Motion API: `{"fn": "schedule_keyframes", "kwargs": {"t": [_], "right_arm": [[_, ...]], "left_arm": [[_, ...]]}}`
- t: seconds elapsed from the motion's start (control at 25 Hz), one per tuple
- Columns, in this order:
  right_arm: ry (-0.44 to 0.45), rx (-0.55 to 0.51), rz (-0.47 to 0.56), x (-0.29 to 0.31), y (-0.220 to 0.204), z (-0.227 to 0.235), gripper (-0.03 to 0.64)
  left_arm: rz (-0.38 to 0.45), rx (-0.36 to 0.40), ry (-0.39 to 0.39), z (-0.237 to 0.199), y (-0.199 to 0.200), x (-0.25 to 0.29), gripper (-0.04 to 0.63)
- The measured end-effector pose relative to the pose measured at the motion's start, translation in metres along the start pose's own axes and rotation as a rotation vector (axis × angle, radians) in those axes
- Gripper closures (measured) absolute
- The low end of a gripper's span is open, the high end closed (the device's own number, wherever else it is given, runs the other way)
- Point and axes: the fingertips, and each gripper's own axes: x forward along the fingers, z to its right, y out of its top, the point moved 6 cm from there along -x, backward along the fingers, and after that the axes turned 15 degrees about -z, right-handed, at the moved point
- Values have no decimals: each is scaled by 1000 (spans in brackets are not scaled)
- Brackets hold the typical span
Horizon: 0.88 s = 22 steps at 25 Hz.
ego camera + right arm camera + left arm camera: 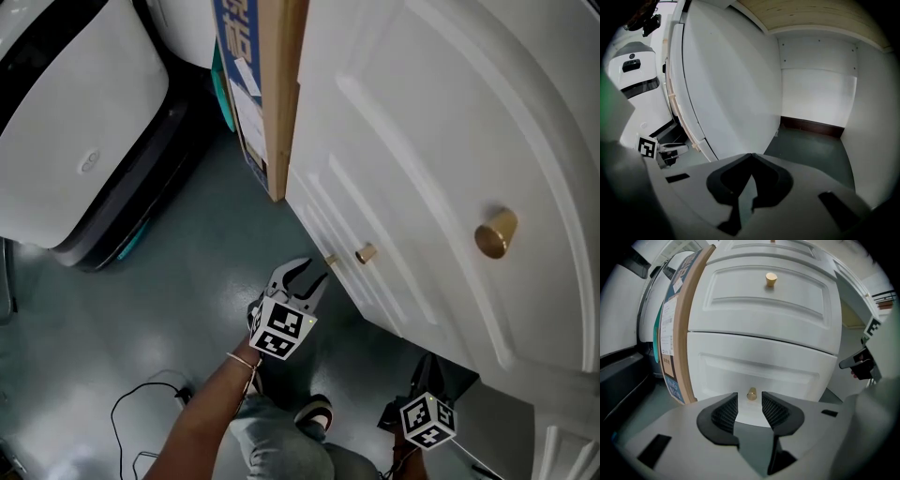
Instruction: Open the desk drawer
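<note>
Left gripper (750, 403): held open, drawer knob (751, 393) framed between the tips, ungrasped. Right gripper (750, 158): closed tight, nothing held.

Cardboard box (670, 333) left of the desk drawers (764, 310), bottom knob (751, 393) just before the left tool (749, 400)

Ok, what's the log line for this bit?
left gripper: open, at lower knob | right gripper: shut, empty | drawer: closed

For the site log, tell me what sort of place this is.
Probably a home or office room, partly used for storage. A white desk with brass-knobbed drawers stands on a dark green floor, and a flat cardboard box leans beside it.
</note>
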Motion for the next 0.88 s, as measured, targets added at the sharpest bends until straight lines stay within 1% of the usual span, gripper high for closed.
{"fn": "schedule_keyframes", "kwargs": {"t": [0.44, 0.72, 0.88], "right_arm": [[-26, 14, -1, 6, -8, 15, 609], [-40, 37, -10, 5, -16, 16, 609], [-52, 45, -10, 1, -18, 19, 609]], "left_arm": [[10, 40, -48, 0, -1, 25, 436], [21, 64, -56, 1, 1, 31, 469], [20, 88, -44, 2, 2, 34, 500]]}}
